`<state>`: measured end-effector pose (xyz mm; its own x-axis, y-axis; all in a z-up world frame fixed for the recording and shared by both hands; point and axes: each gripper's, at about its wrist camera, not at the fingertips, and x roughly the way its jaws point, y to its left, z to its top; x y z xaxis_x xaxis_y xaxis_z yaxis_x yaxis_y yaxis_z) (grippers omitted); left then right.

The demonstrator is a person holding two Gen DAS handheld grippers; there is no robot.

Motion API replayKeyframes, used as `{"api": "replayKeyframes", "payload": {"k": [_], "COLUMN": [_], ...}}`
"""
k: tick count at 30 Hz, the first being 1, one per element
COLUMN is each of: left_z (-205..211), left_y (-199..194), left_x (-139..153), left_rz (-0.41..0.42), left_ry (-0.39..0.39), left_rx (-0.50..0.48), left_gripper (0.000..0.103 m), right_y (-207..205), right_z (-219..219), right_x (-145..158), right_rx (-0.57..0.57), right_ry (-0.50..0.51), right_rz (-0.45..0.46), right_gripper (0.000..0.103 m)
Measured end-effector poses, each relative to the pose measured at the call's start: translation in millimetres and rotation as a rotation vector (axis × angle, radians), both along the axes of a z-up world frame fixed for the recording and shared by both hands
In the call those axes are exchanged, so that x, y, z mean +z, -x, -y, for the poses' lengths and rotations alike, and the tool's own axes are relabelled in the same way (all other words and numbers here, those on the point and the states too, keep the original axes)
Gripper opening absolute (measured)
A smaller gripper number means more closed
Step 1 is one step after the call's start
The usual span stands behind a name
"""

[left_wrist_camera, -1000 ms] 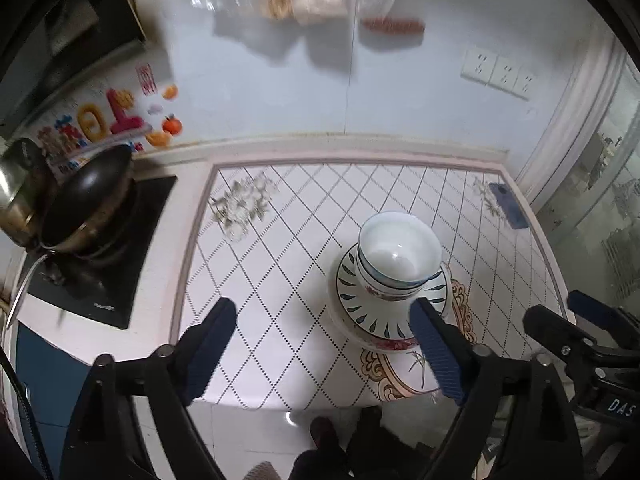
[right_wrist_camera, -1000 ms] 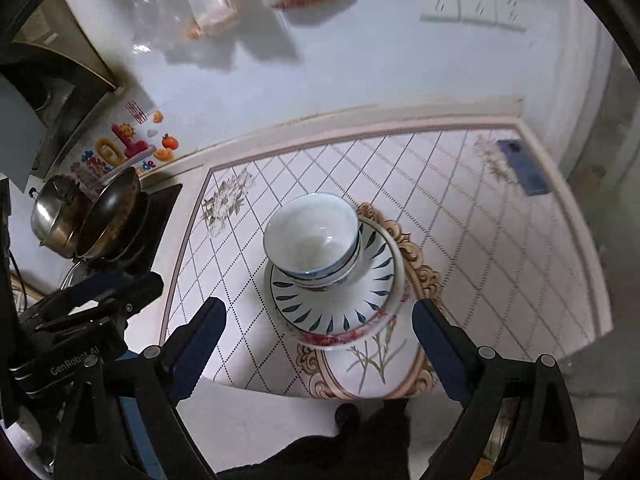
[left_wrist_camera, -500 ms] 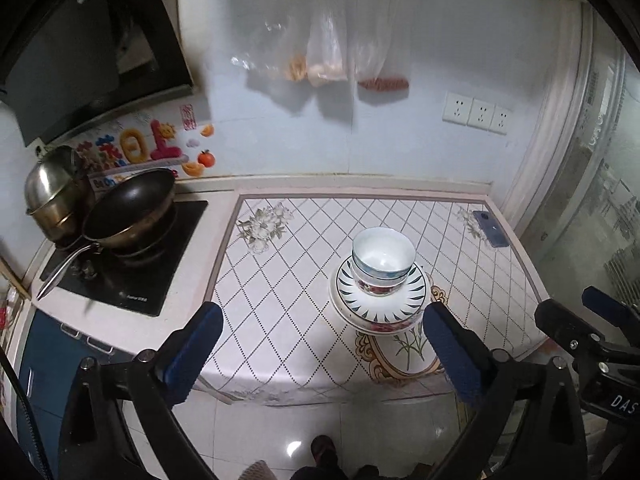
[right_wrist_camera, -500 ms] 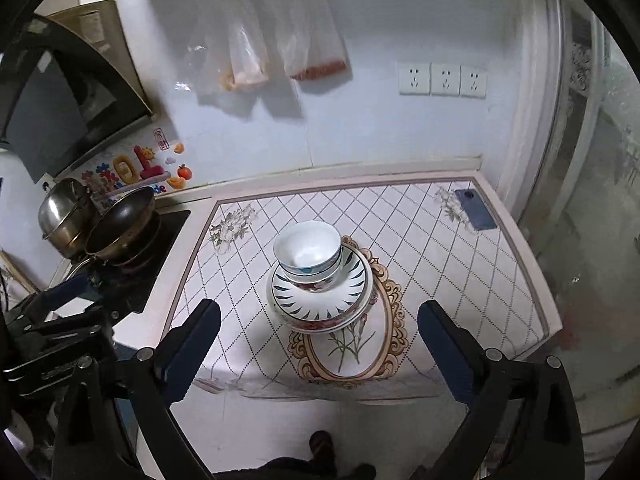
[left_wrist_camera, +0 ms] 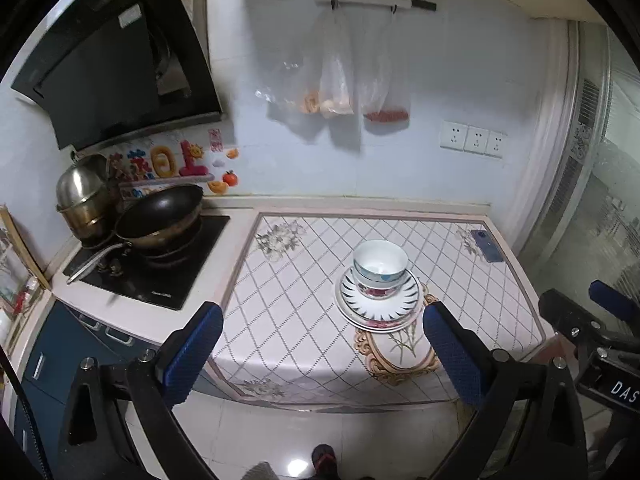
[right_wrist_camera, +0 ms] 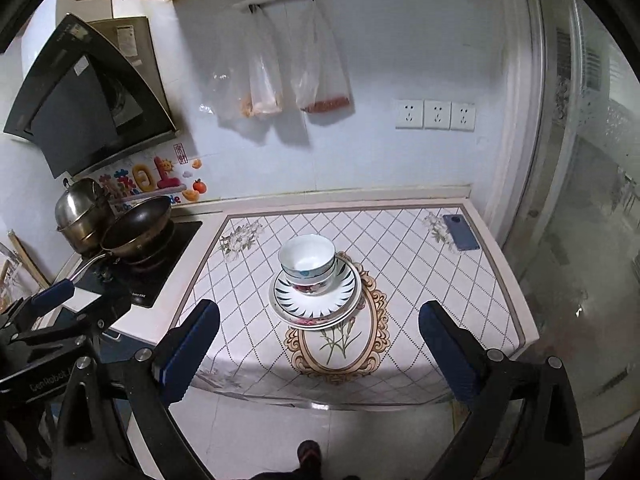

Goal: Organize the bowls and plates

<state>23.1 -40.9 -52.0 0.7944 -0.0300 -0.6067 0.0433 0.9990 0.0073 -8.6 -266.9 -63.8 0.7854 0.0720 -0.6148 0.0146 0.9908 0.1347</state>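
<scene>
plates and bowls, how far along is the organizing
Done, it seems: the bowls sit nested on the stacked plates, one pile on the patterned counter. In hand: nothing; the left gripper and right gripper are both open, held back from the counter's front edge. Left: no other loose dishes are visible, so probably nothing, unless the pile must go elsewhere.

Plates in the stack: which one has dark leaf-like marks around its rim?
The top plate, directly under the bowls. The plate below shows a red floral edge instead.
</scene>
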Motion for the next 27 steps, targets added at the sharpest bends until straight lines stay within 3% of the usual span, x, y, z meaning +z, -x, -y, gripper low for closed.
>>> {"api": "replayKeyframes", "payload": {"k": [27], "left_z": [-3], "left_y": [17], "left_x": [5], "left_rz": [0.012], "left_ry": [0.007], "left_rx": [0.008], "left_gripper": [0.103], "right_y": [25], "right_z": [16], "right_x": [6], "right_rx": [-0.016], "right_ry": [0.007], "right_rz": [0.020], "right_gripper": [0.102]}}
